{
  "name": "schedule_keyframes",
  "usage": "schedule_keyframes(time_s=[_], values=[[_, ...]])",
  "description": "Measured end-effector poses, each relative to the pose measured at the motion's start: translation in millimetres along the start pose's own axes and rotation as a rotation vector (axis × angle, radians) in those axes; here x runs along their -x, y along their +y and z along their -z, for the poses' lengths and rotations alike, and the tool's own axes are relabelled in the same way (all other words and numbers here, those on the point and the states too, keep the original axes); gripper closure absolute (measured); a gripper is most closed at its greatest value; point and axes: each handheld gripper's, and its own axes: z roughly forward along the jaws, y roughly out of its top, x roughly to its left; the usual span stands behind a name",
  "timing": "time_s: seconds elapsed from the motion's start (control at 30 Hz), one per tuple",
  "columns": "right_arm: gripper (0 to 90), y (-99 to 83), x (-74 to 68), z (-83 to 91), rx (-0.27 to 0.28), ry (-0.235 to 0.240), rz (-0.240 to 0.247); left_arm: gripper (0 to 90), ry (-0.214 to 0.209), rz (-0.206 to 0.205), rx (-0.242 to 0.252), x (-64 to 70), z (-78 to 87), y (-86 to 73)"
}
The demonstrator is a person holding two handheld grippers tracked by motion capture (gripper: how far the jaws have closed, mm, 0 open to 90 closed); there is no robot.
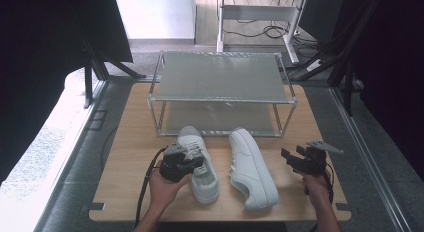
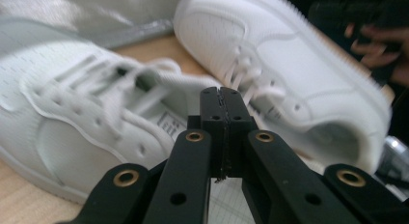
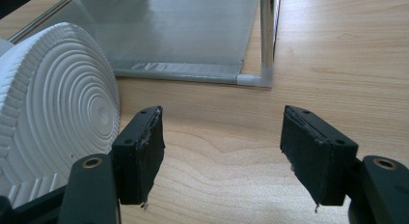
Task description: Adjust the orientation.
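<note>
- Two white shoes lie on our table: left shoe, right shoe.
- Our left tool, pressed together, sits over the left shoe's laces.
- Our right tool, spread, hovers at 3 o'clock of the right shoe.

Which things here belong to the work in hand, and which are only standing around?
In the work:
- left shoe, under the shut left tool
- right shoe, on its side
- open right tool
- shoe rack

Standing around:
- white desk frame
- floor cables
</note>
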Motion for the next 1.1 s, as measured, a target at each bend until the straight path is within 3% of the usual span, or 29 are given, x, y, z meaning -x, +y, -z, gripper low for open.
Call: schedule_keyframes(time_s=[0.03,0.1,0.23,0.43,0.63,1.1], values=[[32.7,-0.1,-0.1,0.0,-0.001,0.001,0.002,90.0,0.031,-0.015,-0.014,0.5,-3.0,-3.5],[32.6,0.1,-0.2,0.3,0.000,0.001,0.005,90.0,0.044,-0.022,-0.018,-0.4,-3.3,-4.8],[32.6,0.8,0.1,1.2,0.006,0.000,0.005,90.0,0.033,-0.021,-0.021,-1.4,-2.7,-6.6],[32.6,0.8,-0.6,1.6,0.001,-0.001,0.007,90.0,0.041,-0.046,-0.098,4.9,-17.7,-14.5],[32.6,0.4,1.0,2.0,0.005,-0.008,0.005,90.0,-0.003,-0.006,-0.101,-2.7,-13.1,-12.8],[32.6,1.3,5.5,9.2,0.026,0.006,-0.007,90.0,0.025,0.064,-0.075,-20.0,12.0,-26.2]])
